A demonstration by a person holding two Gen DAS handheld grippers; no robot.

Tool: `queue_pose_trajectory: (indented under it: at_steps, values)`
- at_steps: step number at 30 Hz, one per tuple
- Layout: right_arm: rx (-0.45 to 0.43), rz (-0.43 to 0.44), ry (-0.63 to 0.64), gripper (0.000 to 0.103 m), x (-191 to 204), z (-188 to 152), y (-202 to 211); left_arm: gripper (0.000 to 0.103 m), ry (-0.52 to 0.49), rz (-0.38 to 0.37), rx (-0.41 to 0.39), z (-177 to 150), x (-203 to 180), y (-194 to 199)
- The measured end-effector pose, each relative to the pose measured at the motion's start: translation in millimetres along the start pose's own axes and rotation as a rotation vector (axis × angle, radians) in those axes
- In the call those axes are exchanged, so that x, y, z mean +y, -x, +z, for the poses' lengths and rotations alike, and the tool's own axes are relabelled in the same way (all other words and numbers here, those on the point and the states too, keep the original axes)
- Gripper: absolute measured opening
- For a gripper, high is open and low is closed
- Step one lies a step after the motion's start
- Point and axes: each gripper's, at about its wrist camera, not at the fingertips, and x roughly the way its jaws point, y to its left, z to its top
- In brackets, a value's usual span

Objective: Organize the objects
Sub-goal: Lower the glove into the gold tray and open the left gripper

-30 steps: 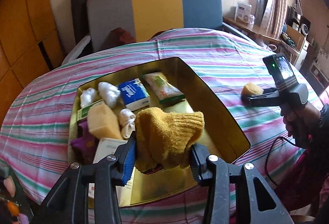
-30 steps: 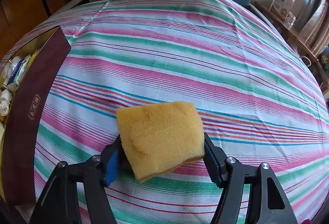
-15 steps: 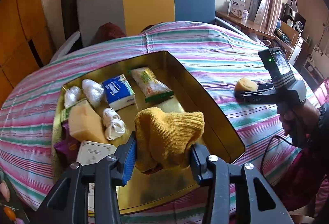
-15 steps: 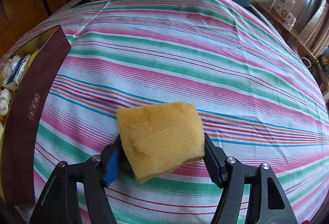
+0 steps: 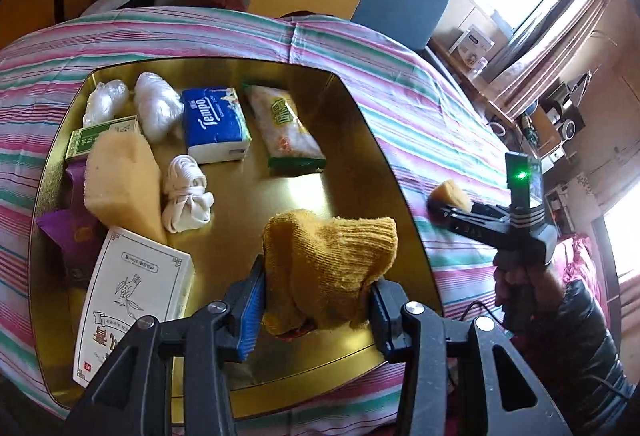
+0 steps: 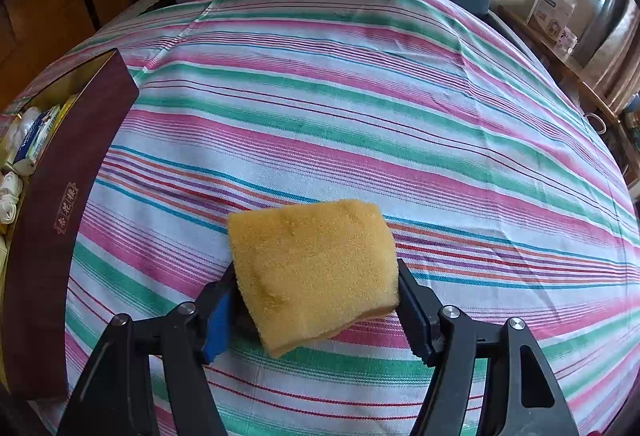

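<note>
Rolled and shifted since a second ago, my left gripper [image 5: 318,310] now looks more steeply into the gold-lined box [image 5: 394,171], so the box contents sit higher and tilted in its view. Its jaws pinch a yellow knitted cloth [image 5: 332,272], held over the bare part of the box floor, near the tissue pack [image 5: 216,123] and white cord bundle [image 5: 186,195]. My right gripper [image 6: 316,310] has not moved; it clamps a yellow sponge [image 6: 314,268] above the striped tablecloth [image 6: 360,107], well right of the box's maroon wall [image 6: 68,203].
</note>
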Motion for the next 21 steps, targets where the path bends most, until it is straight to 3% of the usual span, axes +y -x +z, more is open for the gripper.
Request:
queue_pose_trajectory:
  at_steps: [5, 15, 21]
  values:
    - [0.0, -0.002, 0.002, 0.07, -0.5, 0.0, 0.3, 0.045, -0.015, 0.057, -0.011, 15.3, -0.1, -9.0]
    - [0.0, -0.004, 0.006, 0.071, -0.3, 1.3, 1.3, 0.048, -0.004, 0.272, 0.008, 56.8, 25.0, -57.5]
    - [-0.002, -0.004, 0.005, 0.071, 0.4, 2.1, 0.4, 0.055, -0.005, 0.281, -0.005, 60.7, 22.4, -59.2]
